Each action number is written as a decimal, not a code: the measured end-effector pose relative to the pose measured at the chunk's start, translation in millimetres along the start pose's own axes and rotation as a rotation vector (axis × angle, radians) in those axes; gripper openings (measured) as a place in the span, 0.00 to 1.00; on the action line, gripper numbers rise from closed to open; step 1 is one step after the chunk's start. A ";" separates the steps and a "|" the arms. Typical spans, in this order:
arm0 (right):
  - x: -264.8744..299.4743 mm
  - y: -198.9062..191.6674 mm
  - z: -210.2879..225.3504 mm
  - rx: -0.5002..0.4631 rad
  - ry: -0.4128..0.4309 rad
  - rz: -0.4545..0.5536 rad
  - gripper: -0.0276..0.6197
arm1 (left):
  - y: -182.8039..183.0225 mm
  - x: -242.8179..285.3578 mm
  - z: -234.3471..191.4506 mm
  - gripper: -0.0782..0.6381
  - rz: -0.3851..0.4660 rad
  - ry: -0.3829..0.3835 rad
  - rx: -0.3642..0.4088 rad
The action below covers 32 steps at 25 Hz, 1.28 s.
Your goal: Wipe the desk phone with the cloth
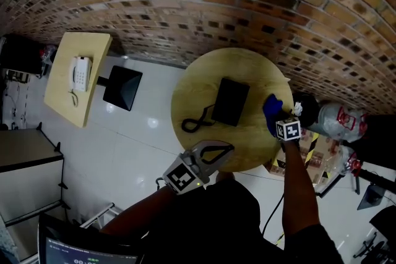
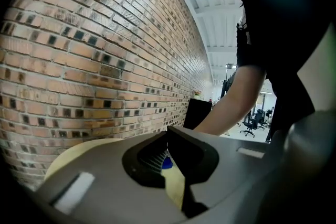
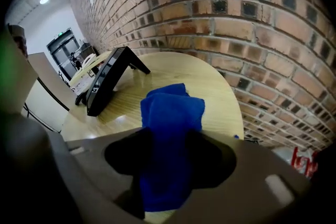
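Observation:
The black desk phone (image 1: 230,101) stands in the middle of the round wooden table (image 1: 192,80), its cord (image 1: 197,122) looping off to the left. The blue cloth (image 1: 271,108) lies bunched on the table's right side. My right gripper (image 1: 278,115) is over it. In the right gripper view the cloth (image 3: 169,123) runs between the widely parted jaws of the right gripper (image 3: 168,165), and the phone (image 3: 107,78) leans beyond on the left. My left gripper (image 1: 228,149) hovers at the table's near edge, jaws together and nothing between them (image 2: 168,165).
A brick wall curves behind the table. To the left stands a rectangular yellow table (image 1: 65,105) with a white phone (image 1: 80,73) and a black stand (image 1: 122,87) beside it. Bags and clutter (image 1: 337,120) sit on the floor at the right.

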State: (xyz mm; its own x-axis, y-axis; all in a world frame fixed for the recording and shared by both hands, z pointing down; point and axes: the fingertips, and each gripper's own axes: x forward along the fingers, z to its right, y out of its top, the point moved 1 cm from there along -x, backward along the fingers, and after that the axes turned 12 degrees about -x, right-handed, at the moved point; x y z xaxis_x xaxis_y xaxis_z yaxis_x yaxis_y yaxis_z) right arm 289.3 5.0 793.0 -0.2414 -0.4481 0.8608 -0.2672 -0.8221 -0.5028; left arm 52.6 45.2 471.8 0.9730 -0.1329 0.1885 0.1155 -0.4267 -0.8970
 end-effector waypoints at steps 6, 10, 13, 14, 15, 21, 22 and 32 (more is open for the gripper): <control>-16.1 9.5 6.9 -0.004 -0.043 0.046 0.44 | 0.6 -6.5 1.7 0.09 0.003 -0.011 -0.006; -52.4 36.8 5.2 -0.003 -0.090 0.168 0.44 | 8.3 -14.4 3.9 0.09 0.023 -0.027 0.013; -87.6 69.0 -6.3 -0.010 -0.081 0.315 0.44 | 17.6 -15.2 1.1 0.09 0.044 -0.036 0.017; -103.6 83.3 -14.4 -0.022 -0.079 0.371 0.44 | 21.5 -16.3 0.8 0.09 0.048 -0.041 0.022; -122.1 98.9 -25.8 -0.042 -0.081 0.427 0.44 | 26.1 -19.1 1.8 0.09 0.052 -0.048 0.030; -237.8 191.0 -129.6 -0.218 -0.101 0.746 0.44 | 58.8 -48.4 13.5 0.09 0.111 -0.085 0.088; -253.1 201.1 -148.4 -0.241 -0.097 0.787 0.44 | 62.5 -52.9 14.9 0.09 0.119 -0.088 0.094; -321.9 220.5 -292.7 -0.327 0.013 0.963 0.04 | 75.4 -104.2 26.4 0.09 0.172 -0.104 0.088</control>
State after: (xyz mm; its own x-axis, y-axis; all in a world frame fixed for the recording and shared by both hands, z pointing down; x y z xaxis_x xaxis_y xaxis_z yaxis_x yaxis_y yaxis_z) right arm 35.1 70.8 382.0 -0.4981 -0.8635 0.0790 -0.1953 0.0229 -0.9805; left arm -34.8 50.4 373.9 0.9947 -0.1023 -0.0090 -0.0420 -0.3256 -0.9446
